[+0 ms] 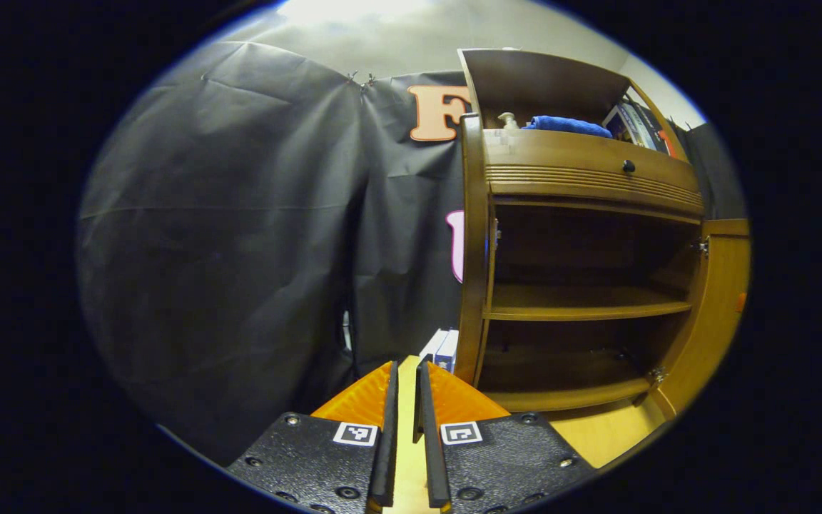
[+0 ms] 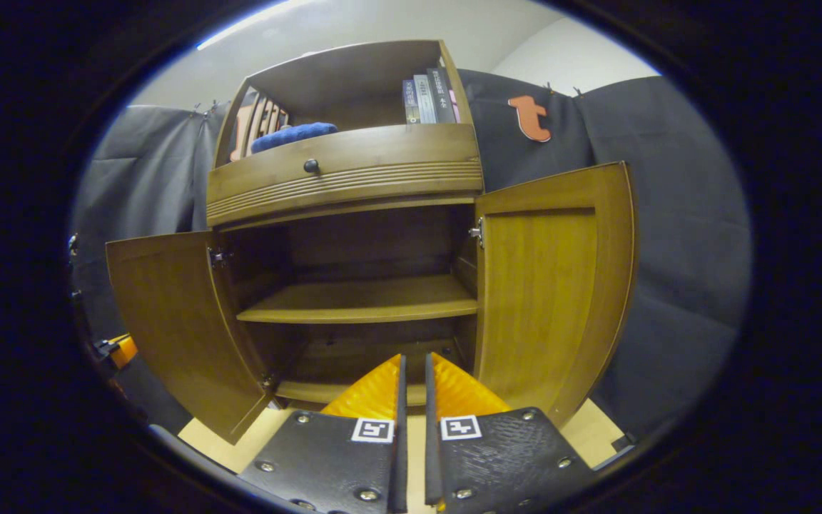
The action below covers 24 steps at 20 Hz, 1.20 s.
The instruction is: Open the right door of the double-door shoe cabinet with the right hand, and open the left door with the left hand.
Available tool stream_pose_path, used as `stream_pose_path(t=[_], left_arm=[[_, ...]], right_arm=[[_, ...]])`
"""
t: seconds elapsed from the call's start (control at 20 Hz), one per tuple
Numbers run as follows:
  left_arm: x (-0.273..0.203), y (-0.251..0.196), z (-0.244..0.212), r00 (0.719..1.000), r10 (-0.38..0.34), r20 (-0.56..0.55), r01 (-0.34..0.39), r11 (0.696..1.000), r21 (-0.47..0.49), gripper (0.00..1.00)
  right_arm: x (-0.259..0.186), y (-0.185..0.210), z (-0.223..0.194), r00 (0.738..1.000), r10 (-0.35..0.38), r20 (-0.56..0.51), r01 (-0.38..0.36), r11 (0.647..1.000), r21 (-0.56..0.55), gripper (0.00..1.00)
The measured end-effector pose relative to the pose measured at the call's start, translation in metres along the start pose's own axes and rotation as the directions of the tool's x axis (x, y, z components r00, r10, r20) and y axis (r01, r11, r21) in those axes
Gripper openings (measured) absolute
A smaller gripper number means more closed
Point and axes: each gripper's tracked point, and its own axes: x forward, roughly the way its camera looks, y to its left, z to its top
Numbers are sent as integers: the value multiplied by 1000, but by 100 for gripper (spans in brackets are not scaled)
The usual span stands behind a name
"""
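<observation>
In the left gripper view the left gripper (image 1: 407,371) has its jaws almost closed on nothing, with the shoe cabinet (image 1: 582,235) ahead to the right. In the right gripper view the right gripper (image 2: 412,364) has its jaws almost closed and empty; the left door (image 2: 168,321) and right door (image 2: 546,300) stand wide open on each side ahead

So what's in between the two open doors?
In the right gripper view, a bare wooden shelf sits between the left door and right door.

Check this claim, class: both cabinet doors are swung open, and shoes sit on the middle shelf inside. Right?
Not quite. In the right gripper view the left door and right door are open, but the middle shelf is bare, with no shoes on it.
</observation>
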Motion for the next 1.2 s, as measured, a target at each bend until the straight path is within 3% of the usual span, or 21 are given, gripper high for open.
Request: stream_pose_path(t=[0.1, 0.2, 0.3, 0.55, 0.7, 0.9, 1.2], left_arm=[[-6, 3, 22, 998, 25, 50, -27, 999, 29, 15], [-10, 5, 42, 996, 46, 81, -49, 998, 31, 21], [-13, -1, 61, 993, 47, 107, -47, 999, -2, 17], [-20, -3, 97, 984, 73, 161, -62, 996, -70, 22], [-24, -15, 119, 982, 52, 183, -37, 996, -84, 18], [-36, -55, 146, 968, -25, 250, 44, 997, -68, 16], [-40, -155, 158, 929, -260, 264, 275, 961, -21, 17]], right_arm=[[0, -1, -1, 1000, -4, -3, 4, 1000, -1, 10], [-1, -4, -1, 1000, -7, -3, 7, 1000, 3, 10], [-3, -7, 1, 1000, -11, 3, 11, 1000, 6, 10], [-6, -20, 14, 999, -30, 30, 30, 1000, 9, 10], [-8, -27, 20, 998, -42, 45, 42, 999, 5, 10], [-8, -32, 31, 997, -39, 65, 39, 999, 2, 10], [-7, -23, 68, 991, -24, 134, 30, 998, -46, 10]])
